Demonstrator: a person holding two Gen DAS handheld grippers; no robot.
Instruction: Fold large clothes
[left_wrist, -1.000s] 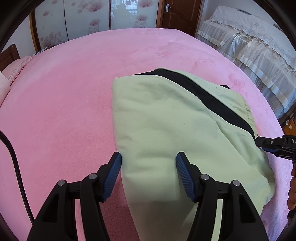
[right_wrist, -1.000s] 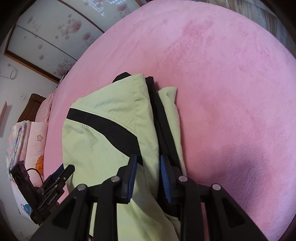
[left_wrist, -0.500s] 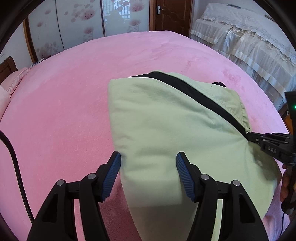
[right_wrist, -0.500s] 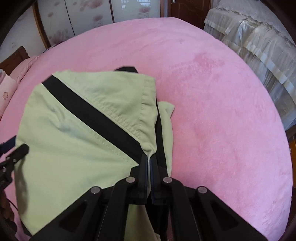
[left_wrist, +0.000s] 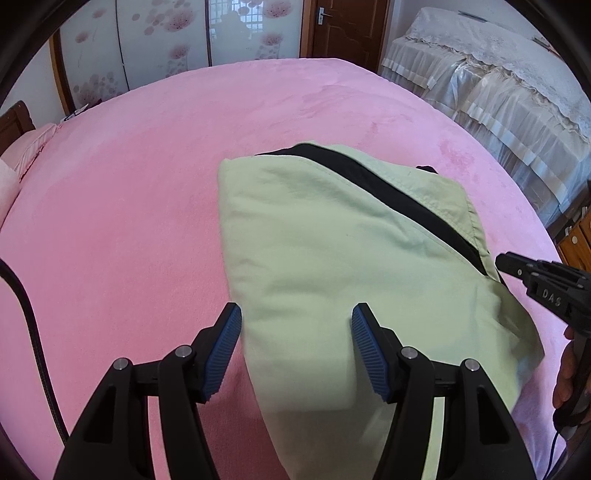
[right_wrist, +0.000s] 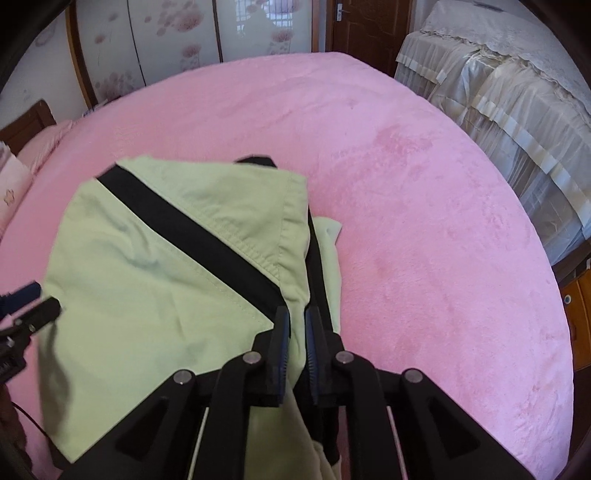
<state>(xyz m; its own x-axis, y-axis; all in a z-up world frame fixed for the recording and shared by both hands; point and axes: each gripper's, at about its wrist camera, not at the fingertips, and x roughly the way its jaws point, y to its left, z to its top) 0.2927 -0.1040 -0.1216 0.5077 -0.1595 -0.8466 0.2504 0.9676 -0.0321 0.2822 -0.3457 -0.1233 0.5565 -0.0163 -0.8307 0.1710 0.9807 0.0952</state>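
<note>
1. The garment (left_wrist: 325, 258) is pale green with a black band running slantwise across its top layer; it lies folded into a thick, roughly oblong bundle on the pink bed (left_wrist: 129, 221), nearer the bed's near side than its far end.
2. More layers show under the garment's right edge in the right wrist view: a black strip and a pale green flap (right_wrist: 328, 236) that sticks out past the top layer.
3. The left tool (left_wrist: 295, 347) stands wide apart over the garment's near left corner; its blue pads (left_wrist: 221, 350) straddle the cloth and do not press it.
4. The right tool (right_wrist: 297, 339) is at the garment's near right edge. Its jaws have just been opening a little and are narrowly parted, with the seam of the garment between them; whether the pads still bite the cloth is hard to tell from here.
5. The right tool (left_wrist: 539, 284) also shows in the left wrist view, its tip just beside the garment's right edge, with a hand (left_wrist: 569, 373) on its grip.
6. Beyond the garment's far and left edges the pink bed is bare and smooth.
7. Well past the garment's right side stands a second bed (left_wrist: 498, 85) with a cream frilled cover; behind the pink bed are flowered sliding panels (left_wrist: 166, 48) and a brown door (left_wrist: 347, 29).
8. A black cable (left_wrist: 33, 332) hangs left of the garment.
</note>
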